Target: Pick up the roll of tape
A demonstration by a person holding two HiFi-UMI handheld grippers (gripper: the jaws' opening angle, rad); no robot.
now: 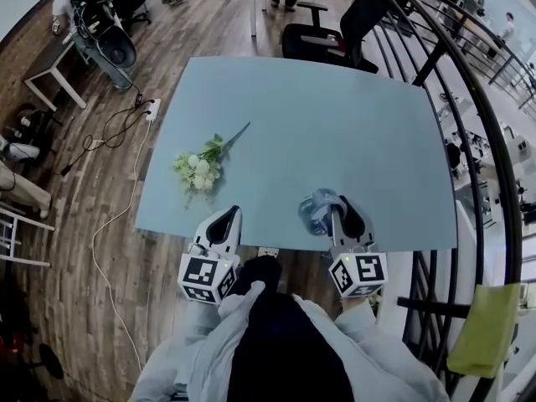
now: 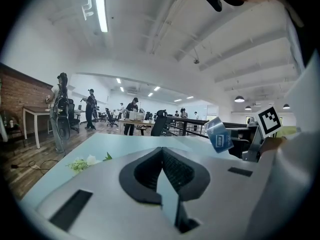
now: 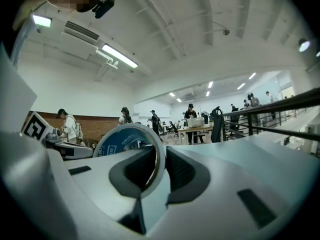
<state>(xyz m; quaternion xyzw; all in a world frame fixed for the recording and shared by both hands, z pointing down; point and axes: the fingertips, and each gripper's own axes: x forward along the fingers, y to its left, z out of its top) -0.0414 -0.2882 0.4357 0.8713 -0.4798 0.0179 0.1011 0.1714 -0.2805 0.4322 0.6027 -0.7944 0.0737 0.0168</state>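
Observation:
The roll of tape (image 1: 316,212), clear with a blue-printed core, hangs above the near edge of the pale blue table (image 1: 335,132). My right gripper (image 1: 333,212) is shut on it. In the right gripper view the roll (image 3: 125,139) stands on edge with its rim pinched between the black pads (image 3: 185,171). The left gripper view catches the same roll (image 2: 218,135) off to the right. My left gripper (image 1: 233,214) hovers at the table's near edge, left of the roll, its jaws shut and holding nothing (image 2: 161,150).
A sprig of white flowers (image 1: 201,167) lies on the table's left side, also low at the left as flowers (image 2: 82,163). A black office chair (image 1: 335,32) stands beyond the far edge. A dark railing (image 1: 469,99) runs along the right. Cables and a power strip (image 1: 151,109) lie on the wooden floor.

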